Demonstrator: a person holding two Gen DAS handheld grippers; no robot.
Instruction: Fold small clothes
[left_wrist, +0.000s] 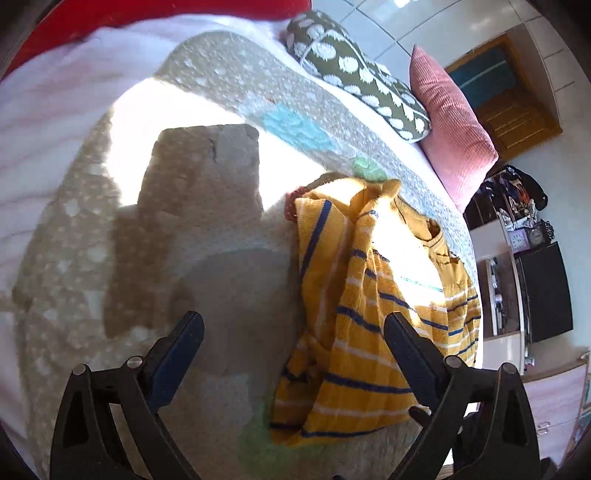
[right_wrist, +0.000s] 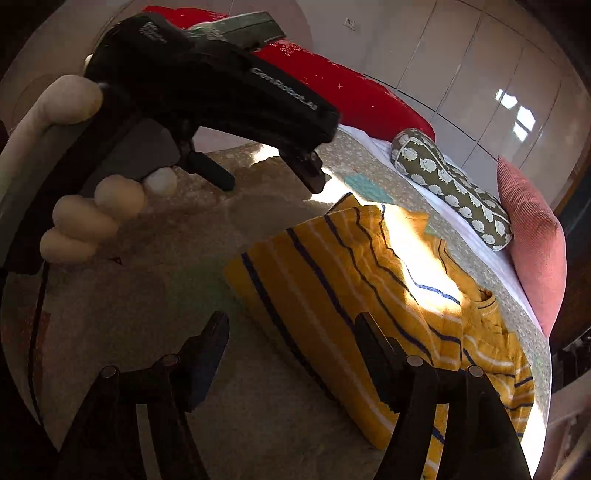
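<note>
A small yellow knit garment with blue and white stripes lies partly folded and rumpled on the beige dotted bed cover. My left gripper is open and empty above the cover, its right finger over the garment's left part. My right gripper is open and empty, hovering over the garment's near edge. In the right wrist view the left gripper's black body and the hand holding it show at upper left, above the bed.
A green spotted bolster and a pink ribbed pillow lie along the bed's far side, with a red blanket at the head. A dark cabinet and cluttered shelves stand at the right. Bright sunlight falls across the cover.
</note>
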